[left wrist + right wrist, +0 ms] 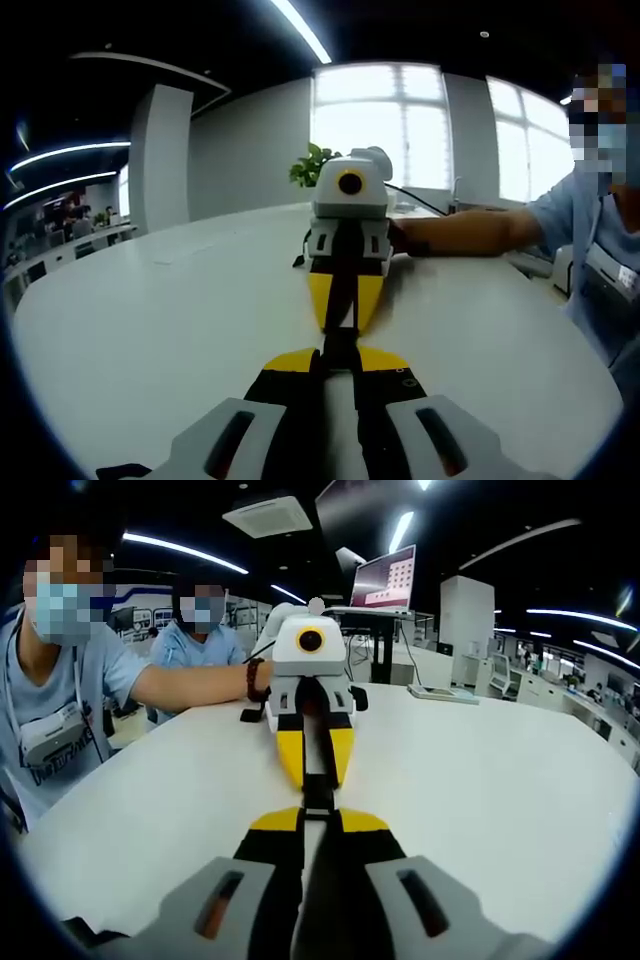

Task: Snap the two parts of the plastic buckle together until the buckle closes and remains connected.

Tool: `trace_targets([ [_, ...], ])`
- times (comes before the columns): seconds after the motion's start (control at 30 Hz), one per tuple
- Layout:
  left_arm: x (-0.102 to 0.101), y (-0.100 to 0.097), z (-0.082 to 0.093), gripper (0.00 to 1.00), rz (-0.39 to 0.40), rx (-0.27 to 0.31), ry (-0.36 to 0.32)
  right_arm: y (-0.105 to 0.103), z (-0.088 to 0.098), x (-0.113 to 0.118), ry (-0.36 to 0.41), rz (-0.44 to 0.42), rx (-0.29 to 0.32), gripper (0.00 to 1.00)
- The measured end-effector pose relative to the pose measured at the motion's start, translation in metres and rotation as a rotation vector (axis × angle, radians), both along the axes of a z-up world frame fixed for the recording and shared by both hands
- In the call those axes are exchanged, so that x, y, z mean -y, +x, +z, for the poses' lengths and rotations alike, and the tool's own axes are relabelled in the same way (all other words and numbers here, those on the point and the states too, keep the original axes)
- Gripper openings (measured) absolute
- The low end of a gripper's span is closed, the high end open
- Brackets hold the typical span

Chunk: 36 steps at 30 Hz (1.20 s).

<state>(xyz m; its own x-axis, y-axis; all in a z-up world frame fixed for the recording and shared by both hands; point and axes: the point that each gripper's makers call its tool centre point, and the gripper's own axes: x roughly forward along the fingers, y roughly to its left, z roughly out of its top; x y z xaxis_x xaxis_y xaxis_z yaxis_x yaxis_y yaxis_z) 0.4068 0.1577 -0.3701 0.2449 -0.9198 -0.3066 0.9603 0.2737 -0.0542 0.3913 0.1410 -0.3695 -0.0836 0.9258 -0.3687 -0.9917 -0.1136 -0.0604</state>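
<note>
The white table (150,320) takes up the lower half of both views and carries the work.

In the left gripper view, the left tool (338,365) rises from the bottom centre, and the right tool (343,300) faces it from the centre of the frame. In the right gripper view, the right tool (318,830) rises from the bottom centre, with the left tool (315,770) opposite. The yellow tips are set nose to nose on one line. This alignment is judged to serve a straight push, so that the two halves can be driven into each other.

The buckle (340,335) is held between the opposing tips at frame centre; in the right gripper view it appears as a dark piece (319,798) in the same gap. Each tool is clenched on its own end of the buckle. Whether the halves are fully latched cannot be told.

A person's forearm (470,232) rests on the table at the right of the left gripper view, behind the right tool.

Writing is present on a person's shirt at the left of the right gripper view, but it cannot be read.
</note>
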Motion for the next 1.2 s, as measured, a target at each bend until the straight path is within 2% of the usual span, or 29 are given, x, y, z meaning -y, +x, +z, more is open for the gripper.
trace_targets([
  [0.77,0.001,-0.002,-0.002,0.13,0.009,0.002,-0.002,0.011,-0.001,-0.003,0.003,-0.004,0.007,0.11],
  [1.2,0.0,-0.001,-0.002,0.13,0.007,0.003,0.001,0.008,-0.001,-0.006,-0.001,-0.005,0.008,0.11],
])
